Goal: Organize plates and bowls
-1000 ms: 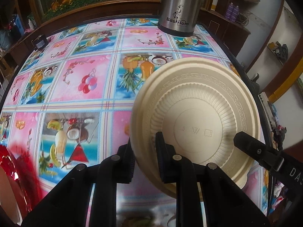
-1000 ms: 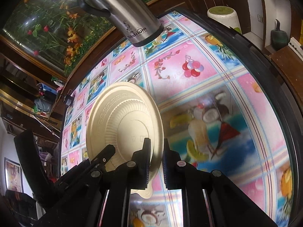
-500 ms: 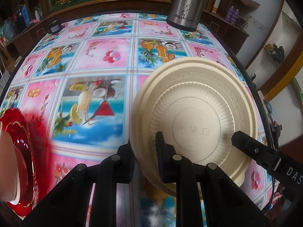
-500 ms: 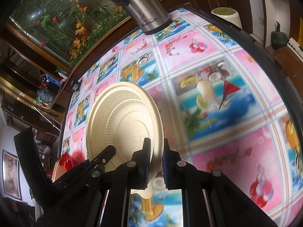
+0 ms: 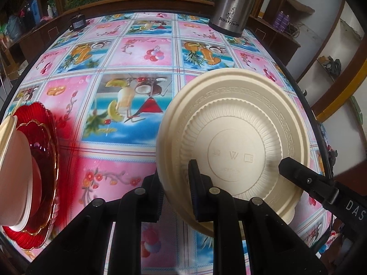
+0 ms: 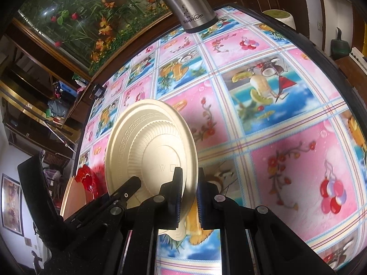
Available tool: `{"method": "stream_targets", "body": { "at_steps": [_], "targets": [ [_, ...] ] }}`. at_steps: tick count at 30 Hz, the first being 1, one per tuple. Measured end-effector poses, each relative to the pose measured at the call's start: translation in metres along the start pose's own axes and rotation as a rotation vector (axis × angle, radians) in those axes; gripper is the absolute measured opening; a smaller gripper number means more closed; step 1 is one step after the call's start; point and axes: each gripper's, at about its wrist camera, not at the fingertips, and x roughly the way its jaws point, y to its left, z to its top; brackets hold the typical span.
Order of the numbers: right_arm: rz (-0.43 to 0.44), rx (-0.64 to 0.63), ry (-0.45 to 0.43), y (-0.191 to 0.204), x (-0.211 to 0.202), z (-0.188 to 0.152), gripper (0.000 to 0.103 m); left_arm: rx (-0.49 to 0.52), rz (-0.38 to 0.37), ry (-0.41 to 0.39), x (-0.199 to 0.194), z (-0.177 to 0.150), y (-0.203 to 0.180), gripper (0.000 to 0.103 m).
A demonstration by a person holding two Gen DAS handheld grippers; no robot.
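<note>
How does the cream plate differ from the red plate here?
The cream plate is opaque with a ribbed, key-patterned rim; the red plate is translucent, scalloped, gold-edged. The cream plate is held tilted above the table by both grippers; the red plate lies flat under a pale bowl. Both are round.

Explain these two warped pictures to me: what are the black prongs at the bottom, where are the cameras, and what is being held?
Each picture comes from a fisheye camera mounted on a hand-held gripper, looking along its two black fingers. Both the left gripper and the right gripper are clamped on the rim of one cream plate, held tilted above the table, underside towards the cameras. The table carries a pink and blue fruit-pattern cloth. A steel flask stands at its far edge. On the left sits a red plate with a pale bowl on it.
</note>
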Motion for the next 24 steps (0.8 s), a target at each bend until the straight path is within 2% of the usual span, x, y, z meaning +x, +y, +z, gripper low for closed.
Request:
{"method": "stream_targets", "body": {
  "at_steps": [24],
  "targets": [
    [0.008, -0.061, -0.014, 0.031, -0.011, -0.017, 0.011, -0.031, -0.014, -0.04, -0.029, -0.011, 0.022, 0.017]
  ]
}}
